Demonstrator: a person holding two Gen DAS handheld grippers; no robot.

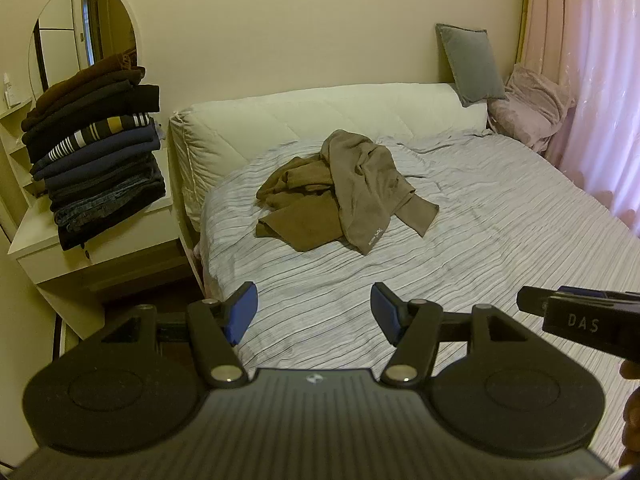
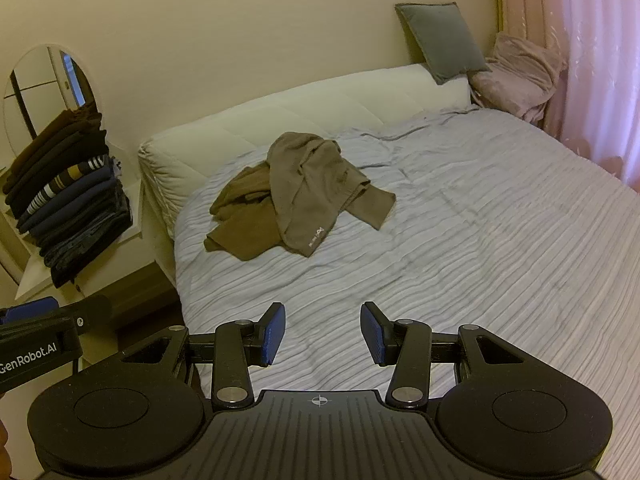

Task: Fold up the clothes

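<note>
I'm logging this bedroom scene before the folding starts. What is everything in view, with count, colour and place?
Unfolded garments: two, grey-taupe over olive-brown, heaped mid-bed near the headboard.
Bed: one, pale striped cover.
Headboard: one, cream, padded.
Folded stack: one, mostly dark blues and blacks, on the white bedside unit.
Mirror: one, oval, behind the stack.
Cushion: one, grey, leaning on the wall.
Blanket: one, pink, bed's far corner.
Curtain: pink, right.
Left tool: open, empty.
Right tool: open, empty.
</note>
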